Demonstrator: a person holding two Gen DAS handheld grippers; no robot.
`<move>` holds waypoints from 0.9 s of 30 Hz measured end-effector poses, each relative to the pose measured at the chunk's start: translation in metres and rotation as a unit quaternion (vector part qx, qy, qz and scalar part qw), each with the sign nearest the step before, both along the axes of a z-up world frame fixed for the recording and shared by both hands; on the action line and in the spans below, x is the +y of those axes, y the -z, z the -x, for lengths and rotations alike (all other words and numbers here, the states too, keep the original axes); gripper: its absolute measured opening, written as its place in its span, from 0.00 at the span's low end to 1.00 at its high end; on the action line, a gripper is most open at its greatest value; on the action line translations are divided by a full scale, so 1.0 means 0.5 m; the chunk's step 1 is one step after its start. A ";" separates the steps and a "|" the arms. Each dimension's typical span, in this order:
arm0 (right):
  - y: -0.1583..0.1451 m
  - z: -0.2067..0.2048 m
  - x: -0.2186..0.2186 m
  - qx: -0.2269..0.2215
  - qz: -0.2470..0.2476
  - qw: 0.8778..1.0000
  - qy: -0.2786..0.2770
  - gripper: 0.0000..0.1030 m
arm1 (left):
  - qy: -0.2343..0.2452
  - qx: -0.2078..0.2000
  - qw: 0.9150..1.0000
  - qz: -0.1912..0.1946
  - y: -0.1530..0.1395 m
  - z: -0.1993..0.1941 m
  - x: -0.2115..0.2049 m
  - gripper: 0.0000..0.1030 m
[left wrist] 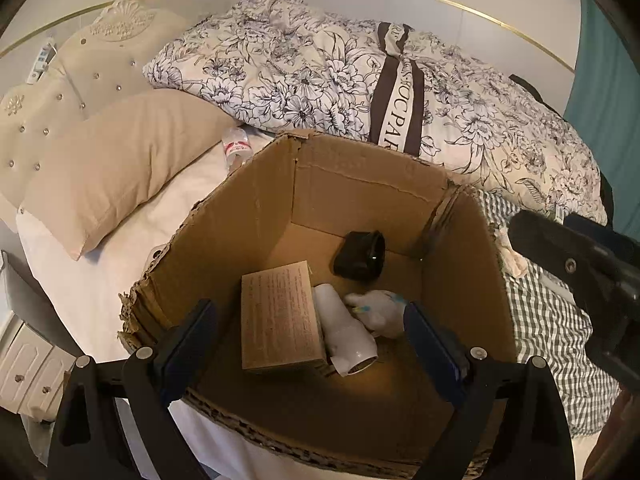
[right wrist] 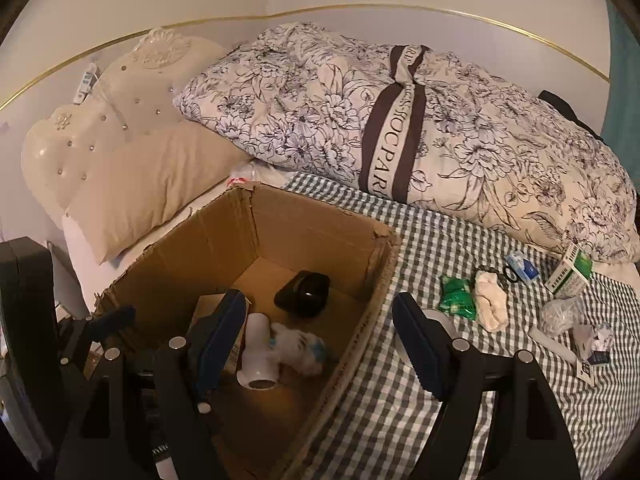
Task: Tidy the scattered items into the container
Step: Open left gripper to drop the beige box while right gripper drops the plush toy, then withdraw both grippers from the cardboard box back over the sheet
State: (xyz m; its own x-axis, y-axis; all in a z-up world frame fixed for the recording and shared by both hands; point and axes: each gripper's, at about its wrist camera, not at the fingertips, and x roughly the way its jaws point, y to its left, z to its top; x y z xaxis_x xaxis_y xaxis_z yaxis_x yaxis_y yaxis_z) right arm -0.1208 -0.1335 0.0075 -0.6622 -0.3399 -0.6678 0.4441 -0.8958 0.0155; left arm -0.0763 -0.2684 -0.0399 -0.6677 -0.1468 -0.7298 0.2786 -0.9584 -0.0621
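Open brown cardboard box (left wrist: 256, 216) sits on the bed, left of a green-and-white checked cloth (right wrist: 420, 240).

Left gripper (left wrist: 308, 344), jaws spread wide and empty, hangs over the near rim of the box, looking down inside. Between its fingers on the box floor: a flat tan cardboard packet with printed text (left wrist: 280, 316), a white plastic cylinder lying on its side (left wrist: 344, 332) touching the packet's right edge, and a crumpled white wad with blue marks (left wrist: 378, 310) just right of the cylinder. A black rounded object (left wrist: 360, 256) lies farther in, near the far corner.

Right gripper (right wrist: 320, 340), jaws also wide apart with nothing between them, straddles the right wall of the box: left finger over the interior, right finger over the checked cloth.

Scattered items remain on the cloth, right of the right gripper and apart from it: a green crinkled packet (right wrist: 456, 296), a cream fabric bundle (right wrist: 492, 300) touching it, a blue-and-white small pack (right wrist: 522, 266), a green-and-white carton (right wrist: 570, 272) by the floral duvet (right wrist: 400, 120), and a clear crumpled plastic bag (right wrist: 562, 314).
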 end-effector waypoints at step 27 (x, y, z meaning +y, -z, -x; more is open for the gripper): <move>-0.051 -0.111 0.406 0.023 0.032 0.991 0.131 0.88 | 0.075 0.035 0.997 0.010 -0.087 -0.048 0.317 1.00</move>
